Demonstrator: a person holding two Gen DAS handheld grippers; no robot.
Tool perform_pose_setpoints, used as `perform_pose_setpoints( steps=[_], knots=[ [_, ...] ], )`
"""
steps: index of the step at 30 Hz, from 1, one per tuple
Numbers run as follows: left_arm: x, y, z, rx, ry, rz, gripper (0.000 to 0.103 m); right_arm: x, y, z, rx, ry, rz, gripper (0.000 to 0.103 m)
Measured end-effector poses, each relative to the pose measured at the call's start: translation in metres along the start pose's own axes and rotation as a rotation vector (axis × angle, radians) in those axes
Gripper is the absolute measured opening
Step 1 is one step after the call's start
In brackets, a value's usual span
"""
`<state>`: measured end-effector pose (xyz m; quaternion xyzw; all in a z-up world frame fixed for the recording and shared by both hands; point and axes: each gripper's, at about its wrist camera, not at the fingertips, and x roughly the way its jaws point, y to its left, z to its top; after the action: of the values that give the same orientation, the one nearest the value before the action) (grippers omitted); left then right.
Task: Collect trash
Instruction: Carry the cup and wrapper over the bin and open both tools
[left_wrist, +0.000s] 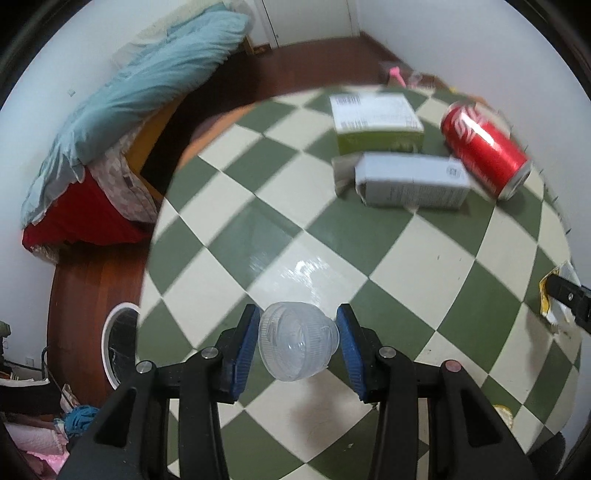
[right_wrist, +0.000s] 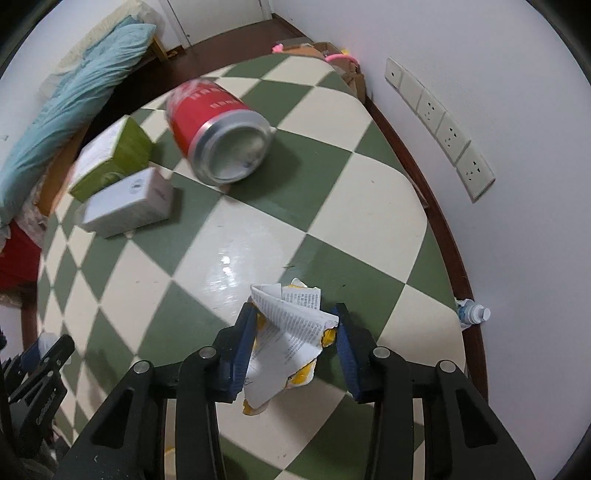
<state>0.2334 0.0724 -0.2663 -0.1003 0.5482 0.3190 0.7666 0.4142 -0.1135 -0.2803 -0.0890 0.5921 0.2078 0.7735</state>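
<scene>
The left gripper (left_wrist: 298, 345) is clamped on a clear plastic cup (left_wrist: 298, 341), held above the checkered table (left_wrist: 236, 206). The right gripper (right_wrist: 295, 341) brackets a crumpled wrapper (right_wrist: 291, 332); whether its pads press it is unclear. A red can (right_wrist: 218, 129) and two boxes lie far left; near squares lie bare.

Nothing cleanly readable. Red can (left_wrist: 485, 146): white script, blurred, likely a cola logo but can't confirm. Green box (left_wrist: 376, 123): barcode-type label on top, illegible. White box (left_wrist: 413, 181): small round mark and fine print, too small. Crumpled wrapper (right_wrist: 291, 332): rows of tiny print, unreadable. Other claw's arm (right_wrist: 37, 402): white lettering, too blurred.
</scene>
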Motion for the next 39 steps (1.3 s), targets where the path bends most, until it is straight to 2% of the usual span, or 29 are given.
perform_pose_setpoints(
  steps=[9,14,24,25,26,29,33,35,39],
  knots=[
    [-0.074,0.076,0.011,-0.090,-0.145,-0.024,0.040,-0.070,0.039,-0.011,-0.073,-0.095,0.118,0.044],
    [-0.105,0.128,0.007,-0.147,-0.206,-0.008,0.040,-0.112,0.079,-0.017,-0.133,-0.144,0.201,0.044],
    [-0.143,0.243,-0.024,-0.277,-0.269,0.077,0.039,-0.169,0.217,-0.050,-0.321,-0.167,0.405,0.043],
    [-0.144,0.257,-0.028,-0.294,-0.270,0.087,0.040,-0.172,0.233,-0.055,-0.345,-0.163,0.420,0.032],
    [-0.144,0.267,-0.032,-0.309,-0.270,0.094,0.039,-0.173,0.245,-0.059,-0.363,-0.157,0.432,0.028],
    [-0.130,0.302,-0.045,-0.356,-0.256,0.140,0.040,-0.172,0.295,-0.074,-0.431,-0.127,0.471,0.028],
    [-0.092,0.350,-0.074,-0.465,-0.174,0.140,0.039,-0.149,0.352,-0.093,-0.479,-0.081,0.489,0.027],
    [-0.068,0.370,-0.092,-0.515,-0.118,0.134,0.039,-0.133,0.370,-0.101,-0.478,-0.039,0.492,0.027],
    [-0.045,0.385,-0.119,-0.567,-0.058,0.126,0.039,-0.092,0.394,-0.117,-0.476,0.033,0.445,0.027]
  ],
)
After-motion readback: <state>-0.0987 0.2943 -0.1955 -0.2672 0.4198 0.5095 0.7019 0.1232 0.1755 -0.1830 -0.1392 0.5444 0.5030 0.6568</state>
